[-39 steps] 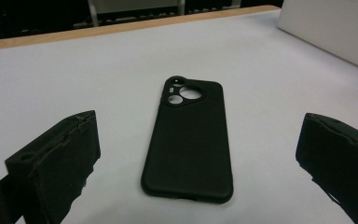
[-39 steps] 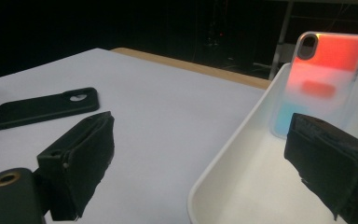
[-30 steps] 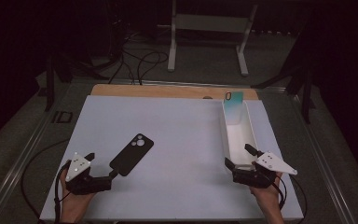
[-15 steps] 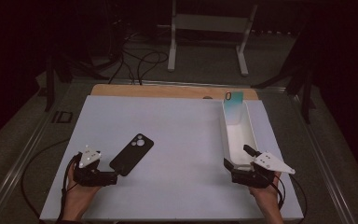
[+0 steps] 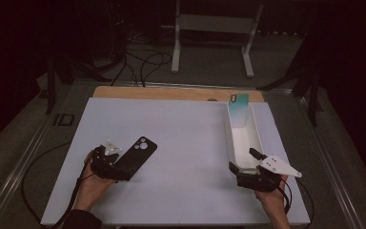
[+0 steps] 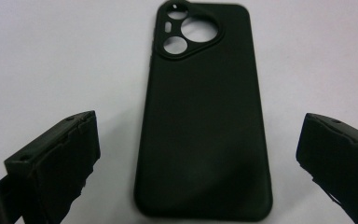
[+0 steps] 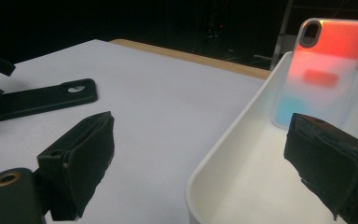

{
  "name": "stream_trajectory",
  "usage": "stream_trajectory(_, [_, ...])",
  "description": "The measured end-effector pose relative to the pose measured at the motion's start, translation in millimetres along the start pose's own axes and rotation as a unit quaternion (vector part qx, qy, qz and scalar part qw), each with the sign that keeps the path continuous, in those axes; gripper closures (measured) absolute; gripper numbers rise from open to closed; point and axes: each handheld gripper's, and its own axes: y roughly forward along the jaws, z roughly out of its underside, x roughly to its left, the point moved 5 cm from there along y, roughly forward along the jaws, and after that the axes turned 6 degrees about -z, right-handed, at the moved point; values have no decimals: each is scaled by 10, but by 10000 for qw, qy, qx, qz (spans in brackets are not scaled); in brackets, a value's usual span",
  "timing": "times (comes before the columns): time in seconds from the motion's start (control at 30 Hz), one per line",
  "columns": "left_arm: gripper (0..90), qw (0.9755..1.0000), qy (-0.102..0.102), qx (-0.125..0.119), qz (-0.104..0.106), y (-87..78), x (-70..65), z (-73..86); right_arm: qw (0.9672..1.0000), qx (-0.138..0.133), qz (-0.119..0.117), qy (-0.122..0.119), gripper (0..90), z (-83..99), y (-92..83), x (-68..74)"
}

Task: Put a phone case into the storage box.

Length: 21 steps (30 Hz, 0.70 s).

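Observation:
A black phone case [image 5: 138, 153] lies back up on the white table, camera cutout pointing away from me. My left gripper [image 5: 118, 167] stands open at its near end. In the left gripper view the black case [image 6: 205, 116] lies between the two spread jaws of the left gripper [image 6: 200, 128], neither jaw touching it. My right gripper [image 5: 244, 161] is open at the near end of a long white tray [image 5: 232, 138]. A translucent orange-and-blue case [image 7: 326, 70] leans upright against the tray's far wall [image 7: 284, 58], ahead of the right gripper [image 7: 200, 137].
The white board [image 5: 186, 129] covers the table, with a wooden strip [image 5: 171, 92] along its far edge. Beyond it stand a metal frame [image 5: 214, 33] and floor cables [image 5: 138, 57]. In the right gripper view the black case [image 7: 42, 100] lies off to the left.
My left gripper has moved right and forward until its open jaws flank the black case's near end. The right gripper and the tray have stayed put.

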Motion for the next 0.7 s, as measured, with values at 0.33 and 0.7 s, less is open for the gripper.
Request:
stream_trajectory(0.33, [2,9990,108,430,45,221,-4,-40,10000,20,-6,35,84,12,5,-13])
stream_trajectory(0.7, [37,9979,192,608,129,281,-25,-61,10000,20,-12,40,84,12,4,-10])
